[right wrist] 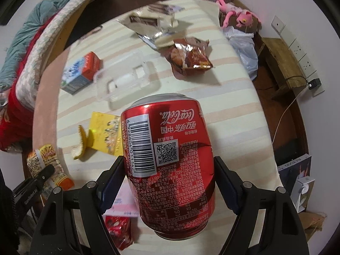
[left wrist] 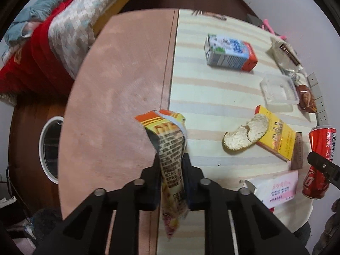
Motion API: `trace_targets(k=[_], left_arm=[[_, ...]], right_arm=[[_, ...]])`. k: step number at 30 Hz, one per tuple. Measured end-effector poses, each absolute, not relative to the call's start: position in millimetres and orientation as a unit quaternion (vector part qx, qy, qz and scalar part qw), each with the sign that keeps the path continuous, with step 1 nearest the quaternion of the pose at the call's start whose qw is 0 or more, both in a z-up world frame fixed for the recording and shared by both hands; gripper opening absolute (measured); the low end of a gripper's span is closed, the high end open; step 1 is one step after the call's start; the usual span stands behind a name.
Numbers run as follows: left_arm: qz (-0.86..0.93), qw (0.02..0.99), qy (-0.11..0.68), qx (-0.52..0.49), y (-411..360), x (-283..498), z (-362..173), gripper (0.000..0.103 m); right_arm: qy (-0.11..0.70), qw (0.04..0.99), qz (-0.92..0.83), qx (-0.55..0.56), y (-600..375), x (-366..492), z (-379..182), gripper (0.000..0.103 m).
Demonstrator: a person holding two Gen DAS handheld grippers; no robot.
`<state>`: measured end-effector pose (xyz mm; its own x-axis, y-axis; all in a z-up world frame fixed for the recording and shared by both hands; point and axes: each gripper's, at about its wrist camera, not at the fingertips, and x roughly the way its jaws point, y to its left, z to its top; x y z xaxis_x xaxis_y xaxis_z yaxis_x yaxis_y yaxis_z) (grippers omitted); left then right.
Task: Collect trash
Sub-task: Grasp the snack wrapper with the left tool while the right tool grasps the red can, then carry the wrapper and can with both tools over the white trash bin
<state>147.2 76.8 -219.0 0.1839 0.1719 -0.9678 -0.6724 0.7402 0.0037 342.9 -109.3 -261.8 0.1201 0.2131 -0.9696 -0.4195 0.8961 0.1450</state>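
Observation:
My left gripper [left wrist: 171,161] is shut on an orange and yellow snack wrapper [left wrist: 167,140] and holds it above the round table [left wrist: 119,80]. My right gripper [right wrist: 169,165] is shut on a dented red cola can [right wrist: 170,161], held upside down above the striped tablecloth [right wrist: 233,110]. The can also shows at the right edge of the left wrist view [left wrist: 320,161]. The wrapper shows at the lower left of the right wrist view [right wrist: 45,161]. On the cloth lie a milk carton [left wrist: 229,52], a clear plastic tray [left wrist: 279,90], a fruit peel [left wrist: 246,133] and a yellow box [left wrist: 276,136].
A white bin [left wrist: 50,148] stands on the floor left of the table. A bed [left wrist: 48,31] lies beyond it. A pink tissue pack [left wrist: 276,187], a brown snack bag [right wrist: 189,57] and a silver wrapper [right wrist: 153,25] lie on the cloth. A pink plush toy [right wrist: 231,10] sits behind the table.

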Motion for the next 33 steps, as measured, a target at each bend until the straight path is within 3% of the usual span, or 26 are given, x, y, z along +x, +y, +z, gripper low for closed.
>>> trace_targets(k=[5, 15, 25, 33], left_arm=[[0.289, 0.759, 0.545, -0.210, 66, 139, -201, 0.006], [0.303, 0.803, 0.481, -0.181, 85, 114, -155, 0.006], [0.343, 0.819, 0.420, -0.190, 126, 33, -94, 0.006], [0.396, 0.803, 0.394, -0.208, 185, -45, -84, 0.006]], right_arm=[[0.608, 0.756, 0.233, -0.073, -112, 326, -232, 0.082], [0.569, 0.771, 0.277, -0.069, -99, 284, -182, 0.082], [0.538, 0.765, 0.349, -0.061, -42, 213, -137, 0.082], [0.540, 0.726, 0.418, -0.075, 52, 132, -138, 0.082]])
